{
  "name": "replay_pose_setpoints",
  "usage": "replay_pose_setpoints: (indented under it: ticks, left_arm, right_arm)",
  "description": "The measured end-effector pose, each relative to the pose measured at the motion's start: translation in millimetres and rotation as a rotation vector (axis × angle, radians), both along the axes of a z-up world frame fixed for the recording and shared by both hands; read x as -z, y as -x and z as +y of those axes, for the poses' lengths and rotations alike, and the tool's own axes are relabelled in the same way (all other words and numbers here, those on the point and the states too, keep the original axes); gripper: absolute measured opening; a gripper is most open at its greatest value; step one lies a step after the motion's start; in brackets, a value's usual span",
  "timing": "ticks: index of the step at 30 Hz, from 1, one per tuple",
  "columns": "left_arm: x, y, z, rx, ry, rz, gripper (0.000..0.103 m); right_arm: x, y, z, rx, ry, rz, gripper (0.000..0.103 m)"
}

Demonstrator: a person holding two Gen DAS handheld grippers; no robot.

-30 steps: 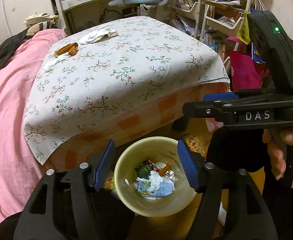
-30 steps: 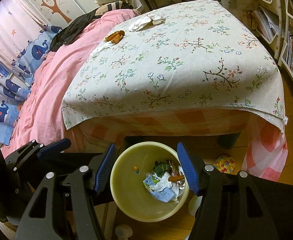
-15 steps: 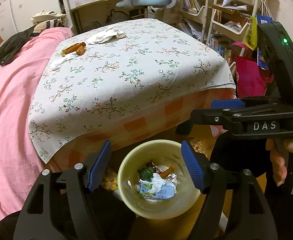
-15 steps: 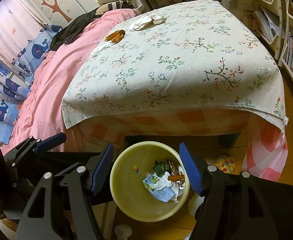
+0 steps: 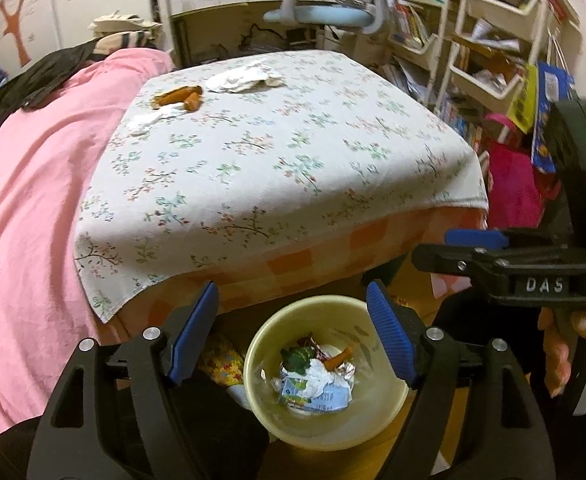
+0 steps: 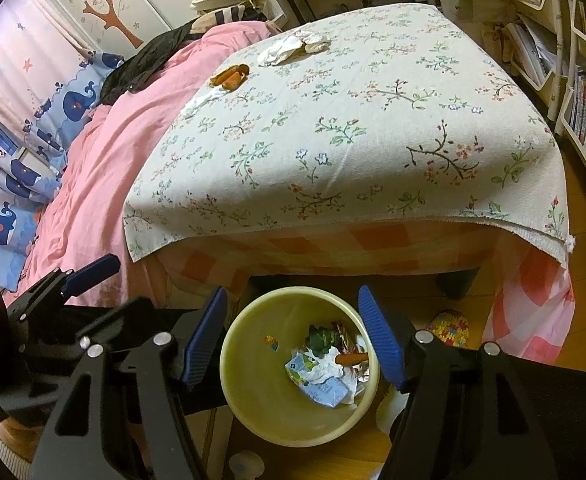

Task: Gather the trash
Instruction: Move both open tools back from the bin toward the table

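Below both grippers sits the yellow bin (image 5: 325,428) on the floor against the table, holding wrappers, tissue and an orange scrap. The left gripper (image 5: 293,340) and right gripper (image 6: 293,340) each hang above it with jaws spread wide, gripping nothing. Far across the floral tablecloth (image 6: 353,132) lie orange peels (image 6: 231,76) and crumpled tissues (image 6: 293,46). Only the left view shows the person's right hand (image 5: 573,344); only the right view shows the whale-print curtain (image 6: 33,152).
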State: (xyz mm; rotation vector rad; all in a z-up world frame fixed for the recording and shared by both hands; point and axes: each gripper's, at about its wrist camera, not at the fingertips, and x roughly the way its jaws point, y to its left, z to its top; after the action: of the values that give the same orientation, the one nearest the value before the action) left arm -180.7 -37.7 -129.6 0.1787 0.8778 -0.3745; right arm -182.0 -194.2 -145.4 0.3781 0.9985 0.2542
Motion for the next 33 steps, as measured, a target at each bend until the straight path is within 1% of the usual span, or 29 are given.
replay_pose_setpoints:
  ticks: [6,10,13,17,20,23,27,33]
  left_arm:
    - [-8.3,-8.3,17.0,-0.084,0.059,-0.019,0.073]
    - [-20.4,-14.5,26.6,-0.130,0.088,-0.062,0.074]
    - [-33.9,-24.0,41.2,-0.198,0.128,-0.099,0.077]
    - [-44.2,-41.3,62.0,-0.289,0.186,-0.101,0.079]
    - [-49.1,-56.2,71.5,-0.326,0.194,-0.103,0.079]
    - [-55.5,-75.5,76.4,-0.344,0.164,-0.126,0.080]
    - [-59.4,-103.1,83.3,-0.366,0.143,-0.135,0.081]
    - [-56.0,-149.6,100.7,-0.440,0.145,-0.115,0.081]
  right_arm:
    - [-1.7,0.7,-1.6,0.005,0.004,-0.016,0.066]
    - [-5.9,-0.4,0.5,0.003,0.014,-0.037,0.066]
    - [-9.7,-1.7,3.2,0.000,0.026,-0.059,0.066]
    - [-12.1,-6.4,7.6,-0.006,0.036,-0.076,0.066]
    - [-12.9,-10.7,11.3,-0.013,0.039,-0.083,0.066]
    - [-15.3,-15.9,16.8,-0.027,0.044,-0.088,0.066]
    - [-23.6,-25.8,26.1,-0.051,0.042,-0.104,0.066]
    - [-37.5,-62.2,43.4,-0.093,0.042,-0.127,0.066]
